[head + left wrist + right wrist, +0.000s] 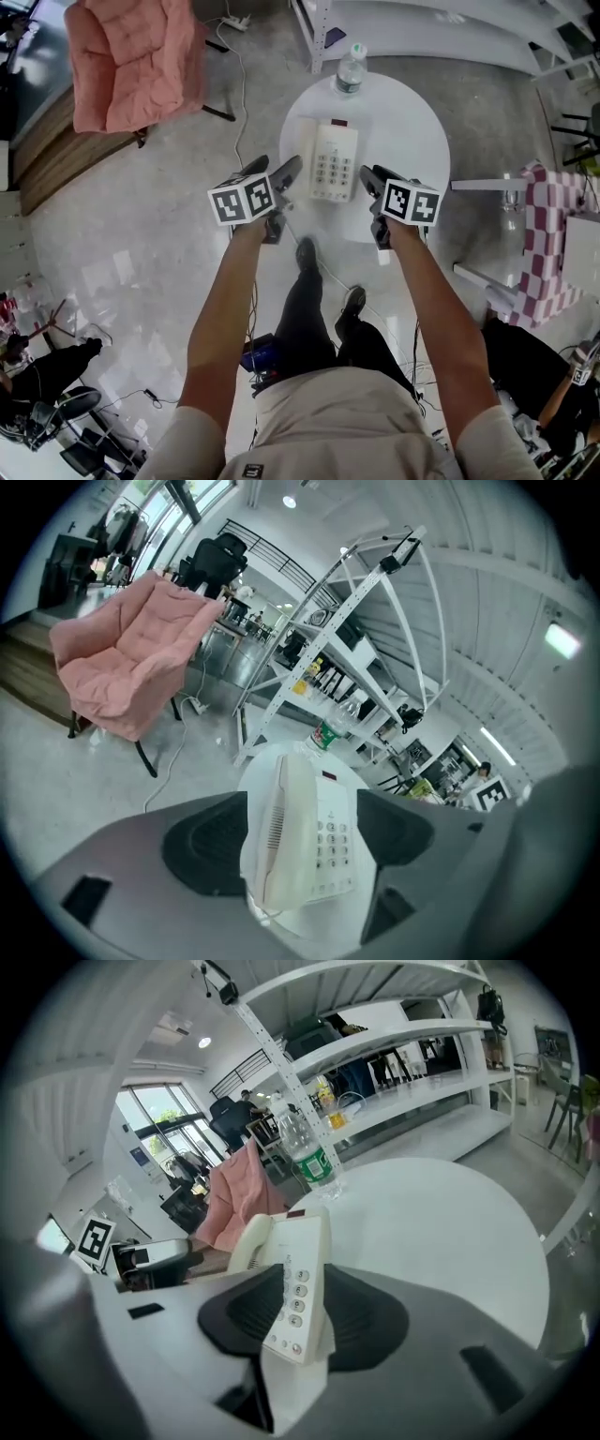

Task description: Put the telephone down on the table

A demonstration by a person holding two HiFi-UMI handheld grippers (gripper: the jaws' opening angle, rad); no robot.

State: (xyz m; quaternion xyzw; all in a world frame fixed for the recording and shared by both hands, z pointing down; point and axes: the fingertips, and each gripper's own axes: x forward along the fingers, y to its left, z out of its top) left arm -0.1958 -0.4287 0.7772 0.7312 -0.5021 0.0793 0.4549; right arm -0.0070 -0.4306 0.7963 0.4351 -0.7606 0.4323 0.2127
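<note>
Both released, left gripper and right gripper flanked the telephone at 9 and 3 o'clock; any inward swing could knock it off the table.

**Surroundings in view, items outside the job**

In your head view you have:
- One pink padded armchair on dark legs, upper left of the frame.
- One clear plastic bottle with a green label, upright, top centre.
- One white cable trailing down the grey floor just right of the armchair, running from a power strip at the top edge.
- One pink-and-white chequered seat at the right edge.
- White shelving, upper right.
</note>
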